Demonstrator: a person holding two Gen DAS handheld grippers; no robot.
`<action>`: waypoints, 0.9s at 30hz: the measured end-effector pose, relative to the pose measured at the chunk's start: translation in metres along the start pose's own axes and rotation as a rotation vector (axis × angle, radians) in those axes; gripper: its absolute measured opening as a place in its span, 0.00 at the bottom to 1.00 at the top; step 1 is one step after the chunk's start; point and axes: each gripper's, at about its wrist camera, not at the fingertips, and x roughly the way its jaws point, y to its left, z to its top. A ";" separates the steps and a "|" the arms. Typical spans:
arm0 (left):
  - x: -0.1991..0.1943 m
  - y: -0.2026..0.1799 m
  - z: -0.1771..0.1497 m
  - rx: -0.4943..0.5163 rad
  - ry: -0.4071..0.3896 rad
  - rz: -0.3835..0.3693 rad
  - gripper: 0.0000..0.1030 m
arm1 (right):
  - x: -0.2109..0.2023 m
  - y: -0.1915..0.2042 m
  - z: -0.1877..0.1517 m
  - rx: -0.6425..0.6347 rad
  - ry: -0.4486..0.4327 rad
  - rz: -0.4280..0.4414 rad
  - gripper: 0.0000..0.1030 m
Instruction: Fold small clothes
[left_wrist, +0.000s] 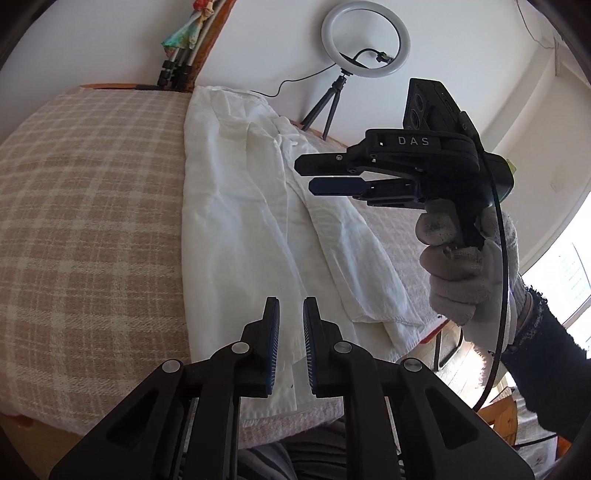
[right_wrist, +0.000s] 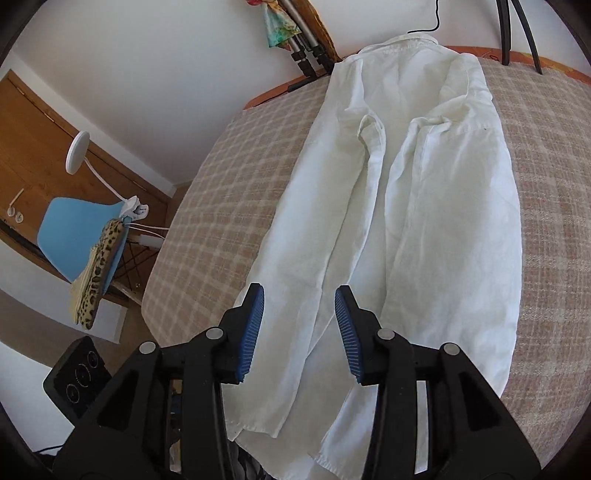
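On the checked beige cloth (right_wrist: 207, 206) that covers the table lies a white shirt (right_wrist: 424, 206), spread lengthwise from the near edge to the far edge, its collar at the far end and its hem hanging a little over the near edge. Both sides are folded in toward the middle, so it forms a long, narrow strip with soft creases.

Above the near hem, the right gripper (right_wrist: 299, 334) hovers with its blue-padded jaws set wide apart and nothing between them. The left wrist view shows this same tool from the side, held in a grey-gloved hand (left_wrist: 469, 266) clear above the shirt's right edge, fingers (left_wrist: 334, 185) pointing left.

The left gripper (left_wrist: 291, 347) hangs over the near end of the shirt with a narrow gap between its pads, holding nothing.

Only the left view shows a ring light (left_wrist: 365, 38) on a small tripod at the table's far edge, with bright windows to the right. Only the right view shows a blue chair (right_wrist: 74, 236) off to the left, with leopard-print fabric (right_wrist: 96, 273) piled on it, a white lamp (right_wrist: 77, 151) and a wooden door behind.
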 end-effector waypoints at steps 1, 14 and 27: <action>0.003 0.002 -0.001 0.000 0.008 0.002 0.11 | 0.010 -0.002 0.001 0.009 0.015 -0.008 0.41; 0.015 0.012 -0.004 -0.017 0.050 0.005 0.12 | 0.042 -0.017 -0.006 0.067 0.069 0.021 0.40; 0.014 0.006 -0.012 0.008 0.052 0.018 0.12 | 0.035 -0.011 -0.011 0.051 0.052 -0.049 0.04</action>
